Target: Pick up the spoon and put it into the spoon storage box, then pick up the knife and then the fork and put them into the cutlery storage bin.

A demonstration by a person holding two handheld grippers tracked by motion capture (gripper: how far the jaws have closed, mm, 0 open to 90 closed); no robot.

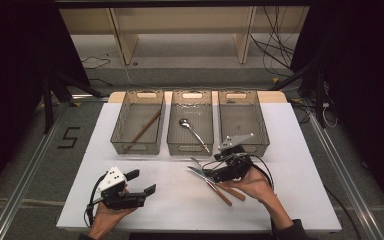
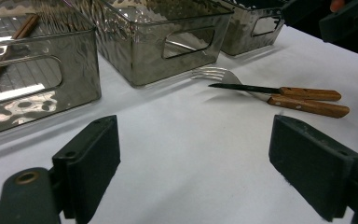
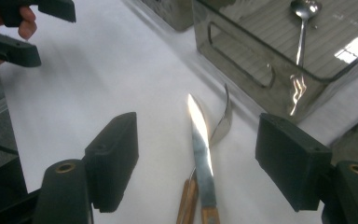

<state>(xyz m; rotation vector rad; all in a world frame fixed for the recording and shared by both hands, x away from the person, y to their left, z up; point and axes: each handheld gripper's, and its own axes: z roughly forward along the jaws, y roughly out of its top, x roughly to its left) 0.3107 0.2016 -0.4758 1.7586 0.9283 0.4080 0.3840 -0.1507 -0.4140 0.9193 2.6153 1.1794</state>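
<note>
Bins first, high view: three clear, ribbed plastic bins w/ cut-out handles in a row at the far side of the white surface (image 1: pixel 145 200). Left bin (image 1: pixel 117 125) holds brown wooden chopsticks (image 1: pixel 146 129) lying diagonal; middle bin (image 1: pixel 172 125) a shiny metal spoon (image 1: pixel 192 131); right bin (image 1: pixel 262 125) looks bare. Knife (image 1: pixel 200 174) & fork (image 1: pixel 196 162), both steel w/ wooden handles, lie near the middle bin. Right hand-held gripper (image 1: pixel 215 172) sits over them, jaws spread. Left hand-held gripper (image 1: pixel 142 182) is well apart, spread.

Left gripper view: black block jaws wide apart, nothing btwn; knife (image 2: pixel 247 87) crosses the fork (image 2: pixel 214 73) by the middle bin (image 2: pixel 135 56).

Right gripper view: jaws wide, not touching; the pointed knife blade (image 3: pixel 200 140) & curved fork (image 3: pixel 223 119) lie btwn them on the surface.
</note>
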